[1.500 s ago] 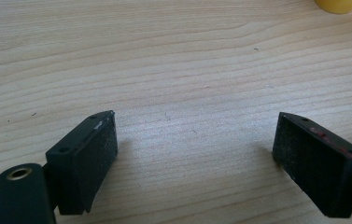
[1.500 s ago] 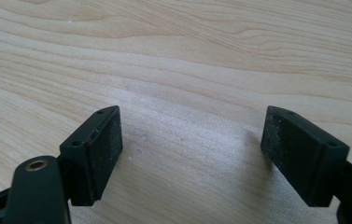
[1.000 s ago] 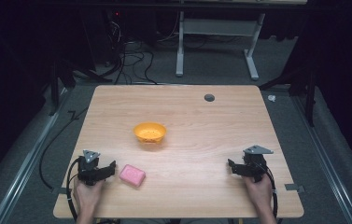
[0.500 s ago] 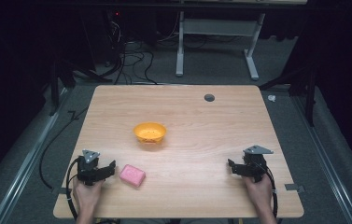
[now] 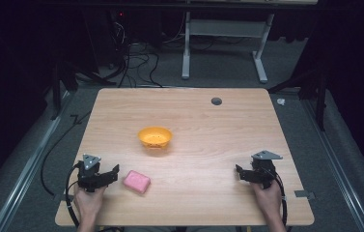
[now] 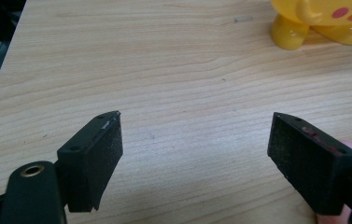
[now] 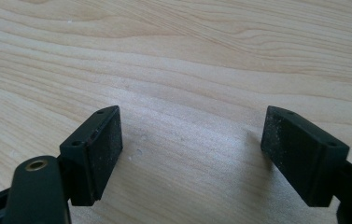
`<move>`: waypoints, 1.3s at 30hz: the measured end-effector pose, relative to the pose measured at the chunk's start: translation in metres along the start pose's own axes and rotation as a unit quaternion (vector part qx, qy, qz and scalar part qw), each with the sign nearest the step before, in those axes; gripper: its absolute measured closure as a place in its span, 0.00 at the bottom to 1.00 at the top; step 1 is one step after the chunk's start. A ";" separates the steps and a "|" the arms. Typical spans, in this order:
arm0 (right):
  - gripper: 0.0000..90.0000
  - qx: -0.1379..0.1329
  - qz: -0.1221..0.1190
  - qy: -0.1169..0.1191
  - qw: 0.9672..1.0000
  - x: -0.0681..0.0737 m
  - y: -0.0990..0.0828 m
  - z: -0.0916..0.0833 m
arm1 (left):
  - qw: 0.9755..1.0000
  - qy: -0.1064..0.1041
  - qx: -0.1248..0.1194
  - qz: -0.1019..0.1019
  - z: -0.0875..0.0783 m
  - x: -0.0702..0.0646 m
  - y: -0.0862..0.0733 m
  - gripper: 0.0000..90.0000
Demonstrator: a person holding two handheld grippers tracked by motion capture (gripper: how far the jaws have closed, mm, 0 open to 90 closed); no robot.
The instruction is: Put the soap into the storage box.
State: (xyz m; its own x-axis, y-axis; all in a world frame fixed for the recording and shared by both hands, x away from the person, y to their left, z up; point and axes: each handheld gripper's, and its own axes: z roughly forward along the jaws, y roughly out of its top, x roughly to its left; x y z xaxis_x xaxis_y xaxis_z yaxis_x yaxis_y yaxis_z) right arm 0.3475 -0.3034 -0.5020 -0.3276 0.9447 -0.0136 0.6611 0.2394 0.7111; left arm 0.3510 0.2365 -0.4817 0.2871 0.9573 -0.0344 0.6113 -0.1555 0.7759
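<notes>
From the high view, a wooden table (image 5: 203, 116) carries a yellow bowl (image 5: 155, 137) near its middle and a pink soap bar (image 5: 136, 181) toward the near edge, just beside the left gripper (image 5: 113, 173). The right gripper (image 5: 240, 172) rests well apart, likely parked.

In the left gripper view the jaws stand spread and empty; the bowl's painted face (image 6: 346, 13) suggests a cartoon design.

In the right gripper view the jaws gape over bare wood. No writing is readable.

Even overhead light brightens the table (image 5: 208, 116) (surroundings fall nearly black), shadows soft, high view slightly grainy.
</notes>
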 end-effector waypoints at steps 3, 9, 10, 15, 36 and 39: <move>0.24 0.000 0.000 0.000 1.000 0.000 0.000 0.000 | 1.000 -0.007 -0.002 0.004 -0.003 -0.003 0.002 0.21; 0.24 0.000 0.001 0.000 1.000 0.000 0.000 0.000 | 1.000 -0.016 -0.007 0.011 -0.009 -0.010 0.005 0.21; 0.24 0.000 0.001 0.000 1.000 0.000 0.000 0.000 | 1.000 -0.017 -0.008 0.013 -0.010 -0.012 0.006 0.21; 0.24 0.001 0.002 0.000 1.000 0.000 0.000 0.000 | 0.999 -0.027 -0.006 0.021 -0.014 -0.017 0.009 0.21; 0.24 0.000 0.002 0.000 1.000 0.000 0.000 0.000 | 0.997 -0.068 0.003 0.042 -0.021 -0.049 0.008 0.19; 0.24 0.000 0.001 0.000 1.000 0.000 0.000 0.000 | 0.996 -0.073 0.005 0.044 -0.021 -0.054 0.007 0.18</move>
State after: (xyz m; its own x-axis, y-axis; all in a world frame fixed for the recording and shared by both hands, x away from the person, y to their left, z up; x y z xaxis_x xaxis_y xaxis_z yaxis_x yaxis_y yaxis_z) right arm 0.3475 -0.3033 -0.5019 -0.3265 0.9451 -0.0113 0.6621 0.2372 0.7109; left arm 0.3249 0.1889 -0.4612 0.4436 0.8943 -0.0590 0.5866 -0.2400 0.7735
